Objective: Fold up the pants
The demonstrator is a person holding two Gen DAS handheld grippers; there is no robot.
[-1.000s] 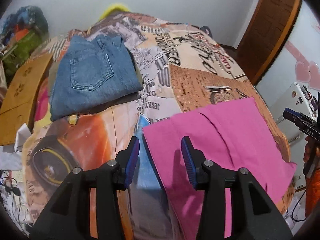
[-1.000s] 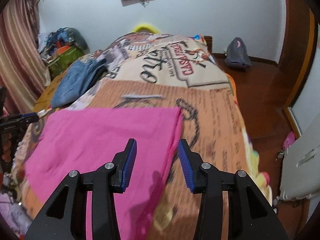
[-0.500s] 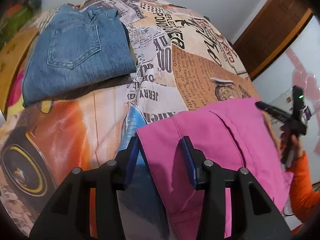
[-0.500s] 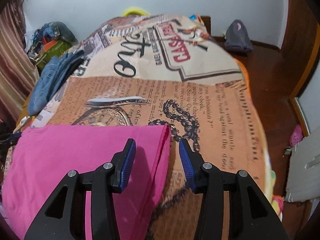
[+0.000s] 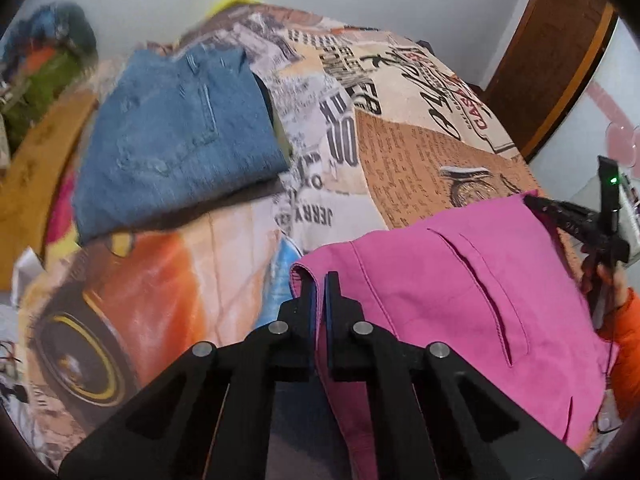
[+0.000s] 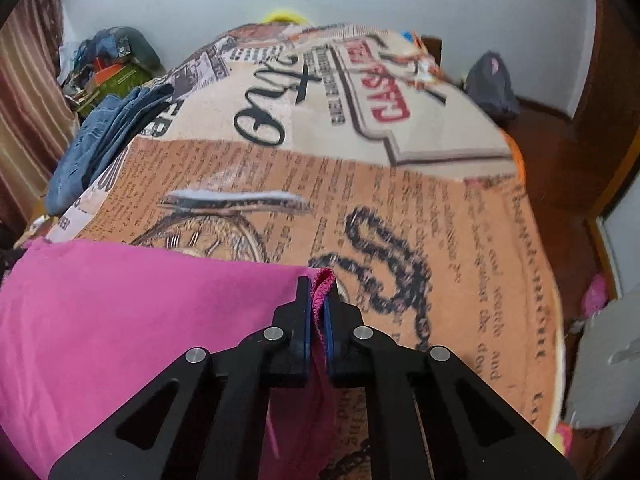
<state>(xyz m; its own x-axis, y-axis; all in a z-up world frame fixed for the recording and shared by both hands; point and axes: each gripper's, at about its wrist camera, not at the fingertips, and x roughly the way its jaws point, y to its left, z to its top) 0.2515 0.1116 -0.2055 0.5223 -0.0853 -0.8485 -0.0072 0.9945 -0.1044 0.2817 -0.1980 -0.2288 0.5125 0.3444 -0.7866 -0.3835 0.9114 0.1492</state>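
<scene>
Pink pants (image 5: 452, 300) lie flat at the near end of a bed with a printed cover (image 5: 416, 160). My left gripper (image 5: 319, 280) is shut on the pants' near left corner, with pink cloth pinched between the blue pads. My right gripper (image 6: 316, 286) is shut on the pants' (image 6: 140, 320) far right corner, where a bunched pink edge sticks up between the pads. The right gripper also shows in the left wrist view (image 5: 568, 216) at the pants' far right edge.
Folded blue jeans (image 5: 176, 136) lie on the bed's far left, also seen in the right wrist view (image 6: 100, 136). A cluttered pile (image 6: 112, 64) stands by the wall. A dark bag (image 6: 492, 84) sits on the wooden floor right of the bed.
Both grippers were open over the pants' corners and have now shut on the cloth, the left on the near left corner, the right on the far right corner.
</scene>
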